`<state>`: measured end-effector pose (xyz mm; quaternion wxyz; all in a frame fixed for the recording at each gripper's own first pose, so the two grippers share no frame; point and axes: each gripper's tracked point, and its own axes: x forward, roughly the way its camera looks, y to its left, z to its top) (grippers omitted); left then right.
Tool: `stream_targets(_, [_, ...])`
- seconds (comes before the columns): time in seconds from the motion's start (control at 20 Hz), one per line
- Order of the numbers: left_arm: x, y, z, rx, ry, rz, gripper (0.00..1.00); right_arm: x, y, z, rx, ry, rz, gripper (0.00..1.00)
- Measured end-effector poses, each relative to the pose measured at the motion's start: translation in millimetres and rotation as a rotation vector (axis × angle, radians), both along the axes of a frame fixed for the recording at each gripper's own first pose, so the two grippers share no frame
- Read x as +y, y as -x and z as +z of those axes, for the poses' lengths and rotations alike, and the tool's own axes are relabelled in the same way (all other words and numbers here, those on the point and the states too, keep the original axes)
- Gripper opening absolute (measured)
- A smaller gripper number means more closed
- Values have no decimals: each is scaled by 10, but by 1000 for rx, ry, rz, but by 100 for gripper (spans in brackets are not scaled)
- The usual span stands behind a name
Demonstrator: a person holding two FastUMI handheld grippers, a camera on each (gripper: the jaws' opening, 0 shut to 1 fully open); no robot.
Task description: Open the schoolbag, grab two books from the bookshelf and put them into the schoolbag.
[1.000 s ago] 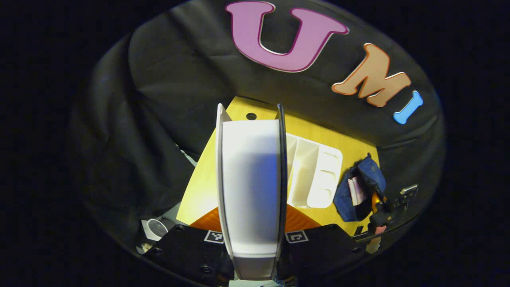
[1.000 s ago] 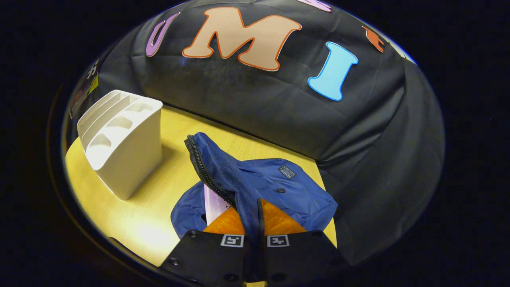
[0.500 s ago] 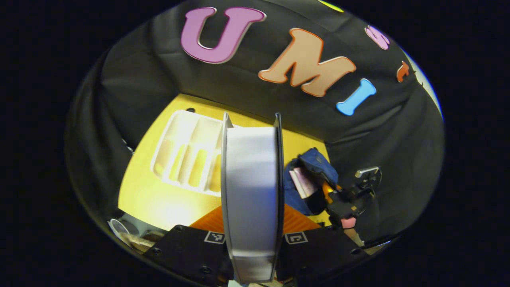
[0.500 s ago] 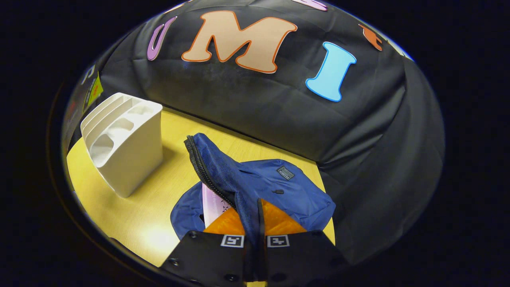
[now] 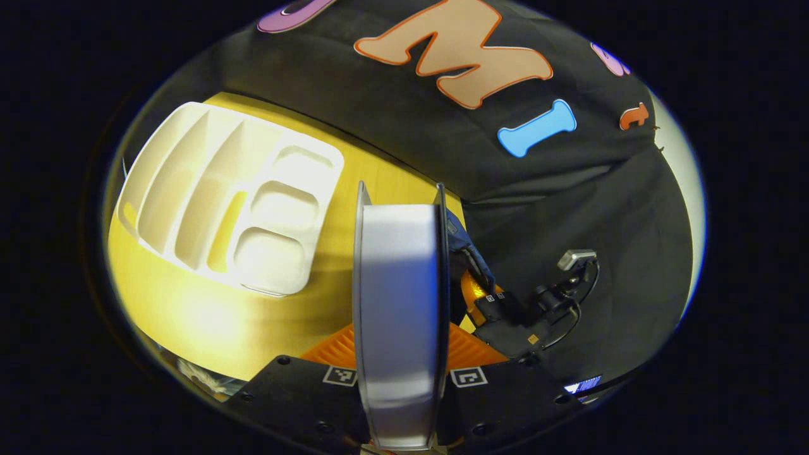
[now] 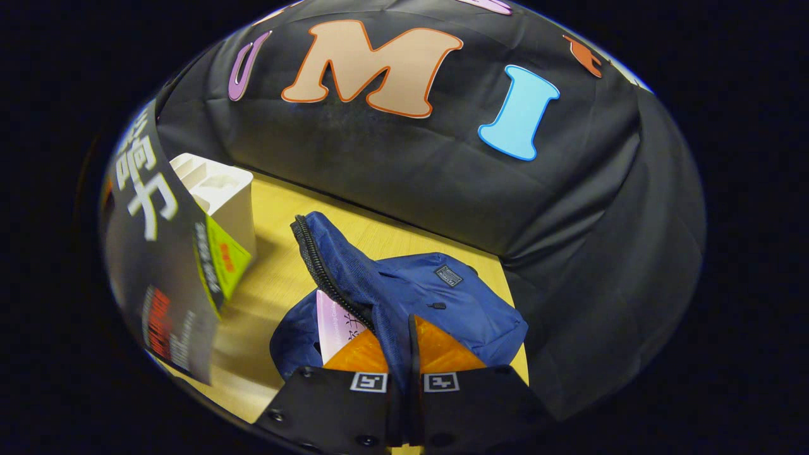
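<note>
My left gripper [image 5: 400, 344] is shut on a thick book [image 5: 398, 284], seen from its white page edge and held upright above the table. The blue schoolbag [image 6: 442, 297] lies on the yellow table [image 6: 278, 278] with its zipped flap [image 6: 328, 265] lifted; my right gripper [image 6: 409, 328] is shut on that flap. A pink book [image 6: 330, 322] lies inside the bag's mouth. The held book's dark cover [image 6: 164, 265] hangs at the left of the right gripper view, left of the bag. In the left gripper view the bag [image 5: 466, 246] peeks out behind the book, with the right gripper [image 5: 505, 313] on it.
The white bookshelf [image 5: 227, 202] with several slots stands on the table left of the bag, also seen as the white bookshelf [image 6: 218, 189] behind the held book. The black cloth wall closes the table's far and right sides.
My left gripper has carried the book rightward from over the bookshelf toward the bag, and its dark cover has entered the right gripper view. The right gripper keeps the flap lifted.
</note>
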<state>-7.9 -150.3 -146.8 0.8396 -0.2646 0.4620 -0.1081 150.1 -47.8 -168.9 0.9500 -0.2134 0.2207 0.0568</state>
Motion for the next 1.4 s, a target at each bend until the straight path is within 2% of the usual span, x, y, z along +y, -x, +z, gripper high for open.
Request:
stream_targets(0.25, [-466,-329,-371,-5,133,-5,37,13,-23,22,0,-16,-7,7])
stream_targets(0.5, [-719,-706,-716,-29,194,4,37,0,-36,23,2,-29,-10,7])
stream_targets(0.85, [-976,-1059,-1175,-99,199,30,38,122,-50,28,-21,-11,19,7])
stream_targets(1.1, [-1115,-1304,-1351,-144,292,143,37,148,-35,22,-28,-41,19,7])
stream_targets(1.4, [-1227,-1485,-1637,-151,378,185,37,186,10,-7,-11,-64,48,7])
